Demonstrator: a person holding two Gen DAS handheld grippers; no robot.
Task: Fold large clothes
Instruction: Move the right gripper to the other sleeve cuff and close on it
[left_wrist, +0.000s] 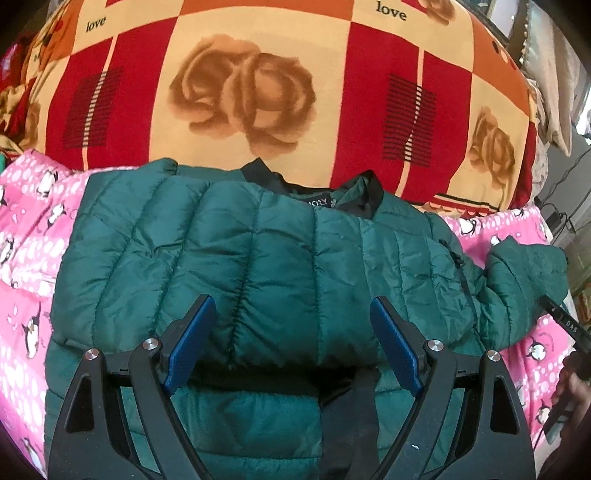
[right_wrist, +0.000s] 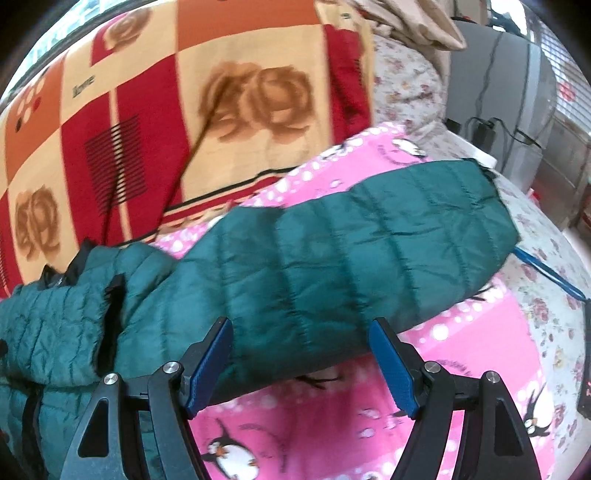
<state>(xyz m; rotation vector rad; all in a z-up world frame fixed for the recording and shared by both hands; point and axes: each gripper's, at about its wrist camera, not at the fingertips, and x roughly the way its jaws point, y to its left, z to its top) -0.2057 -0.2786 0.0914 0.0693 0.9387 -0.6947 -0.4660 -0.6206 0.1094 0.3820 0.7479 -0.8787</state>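
Observation:
A dark green quilted puffer jacket (left_wrist: 258, 258) lies on a pink penguin blanket (left_wrist: 26, 236), its black collar (left_wrist: 277, 181) toward the far side. One sleeve is folded across the jacket's front. My left gripper (left_wrist: 293, 310) is open over that folded sleeve, holding nothing. In the right wrist view the other sleeve (right_wrist: 369, 240) stretches out to the right over the pink blanket (right_wrist: 332, 424). My right gripper (right_wrist: 299, 332) is open, its blue pads (right_wrist: 210, 365) either side of the sleeve's near edge, grasping nothing.
A red, orange and cream rose blanket (left_wrist: 240, 92) covers the bed behind the jacket. A floral sheet (right_wrist: 546, 295) lies to the right with a blue strap (right_wrist: 546, 273) and a dark device (right_wrist: 585, 373). Cables and a charger (right_wrist: 484, 133) sit at the far right.

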